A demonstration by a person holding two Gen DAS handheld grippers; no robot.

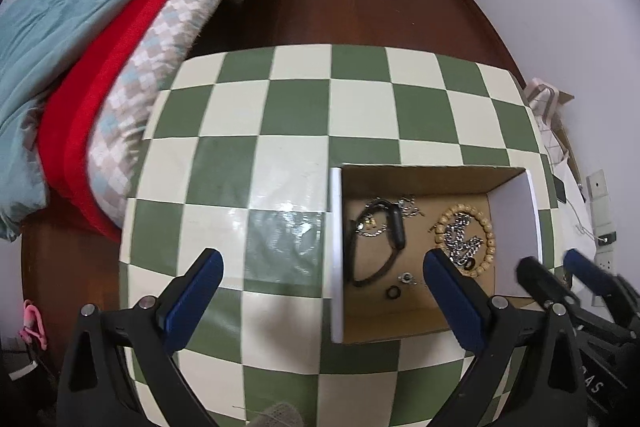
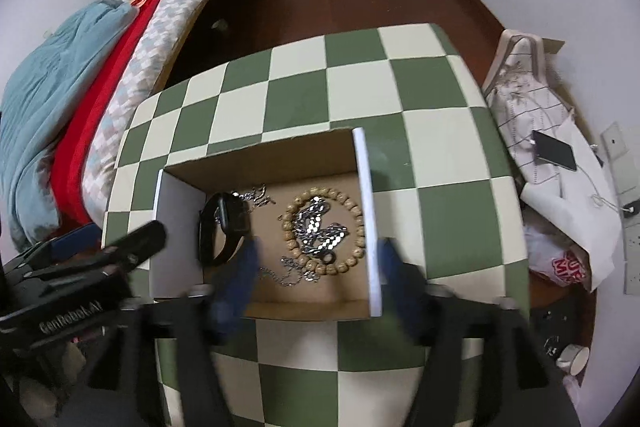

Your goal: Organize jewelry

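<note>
With all the jewelry seemingly in the cardboard box (image 2: 256, 155), the right gripper (image 2: 316, 271) and left gripper (image 1: 320, 275) hover jaws spread, so sorting looks nearly done.

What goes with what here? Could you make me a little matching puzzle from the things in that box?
Things:
1. bead bracelet
2. silver chain
3. black watch band
4. small black ring

Descriptions:
A. dark loop by the box's left wall
B. tan wooden circle
C. shiny heap inside the bead circle
D. tiny, alone on the box floor

Pairs: 1-B, 2-C, 3-A, 4-D
</note>
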